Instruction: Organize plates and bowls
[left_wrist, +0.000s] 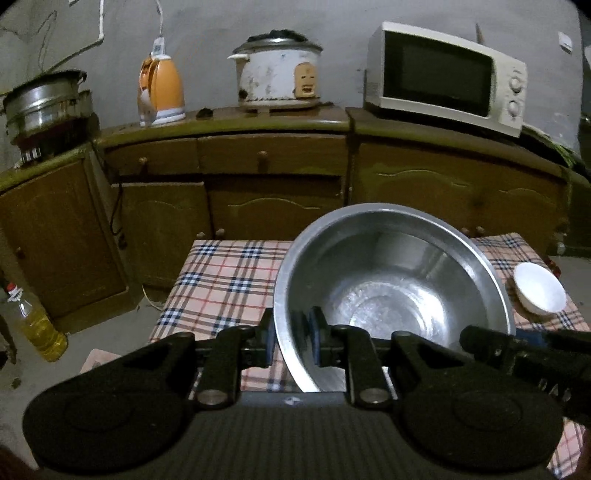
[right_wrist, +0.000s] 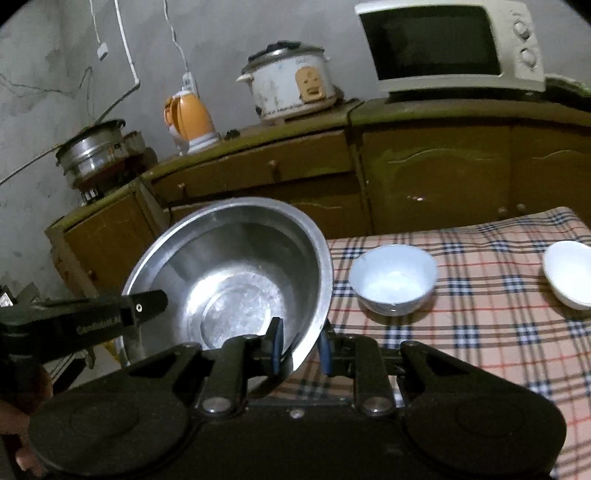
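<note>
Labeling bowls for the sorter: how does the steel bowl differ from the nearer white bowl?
The steel bowl is shiny metal and much wider; the white bowl is glossy white and small. The steel bowl is tilted, its rim clamped by both the left gripper and right gripper; the white bowl sits upright and untouched on the checked tablecloth. Both are round and look empty.
</note>
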